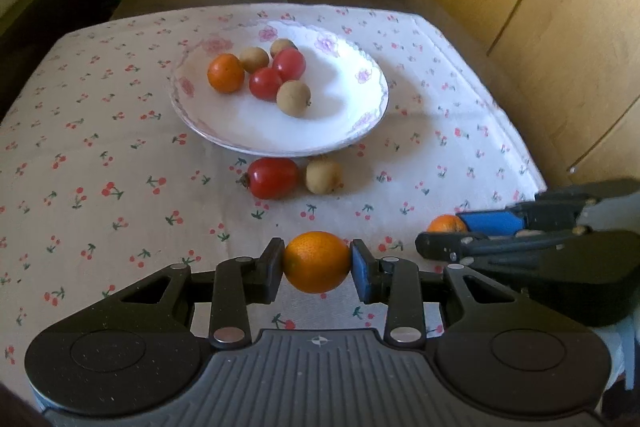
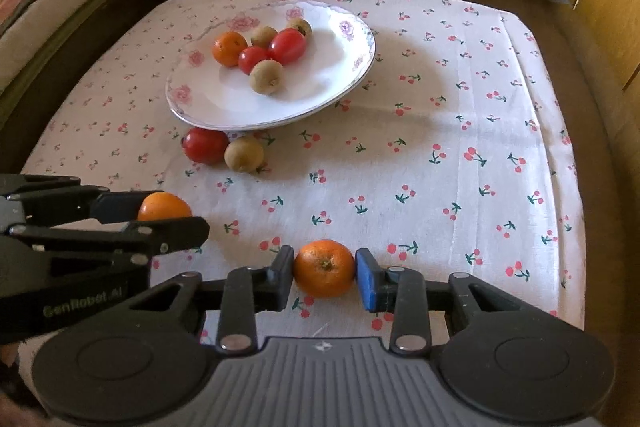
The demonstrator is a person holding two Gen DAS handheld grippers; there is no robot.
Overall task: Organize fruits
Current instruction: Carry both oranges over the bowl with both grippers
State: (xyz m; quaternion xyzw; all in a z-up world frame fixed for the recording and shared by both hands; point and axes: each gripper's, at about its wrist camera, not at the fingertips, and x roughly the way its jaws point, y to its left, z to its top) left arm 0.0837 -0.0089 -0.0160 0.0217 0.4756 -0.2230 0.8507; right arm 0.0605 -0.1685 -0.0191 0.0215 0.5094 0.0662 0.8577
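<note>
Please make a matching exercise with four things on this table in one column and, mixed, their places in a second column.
1. plate
2. left gripper
3. loose red tomato
4. right gripper

a. on the cloth, just in front of the plate
b. grips the orange with a stem dimple
c. holds six fruits
d. grips the other orange

Pairs: 1-c, 2-d, 3-a, 4-b

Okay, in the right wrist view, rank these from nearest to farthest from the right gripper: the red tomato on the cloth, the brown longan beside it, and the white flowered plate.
From the right gripper, which grips a small orange:
1. Round brown longan on the cherry-print cloth, ahead and left.
2. Red tomato, touching the longan's left side; nearly level with it, barely farther.
3. White flowered plate, behind both.
</note>
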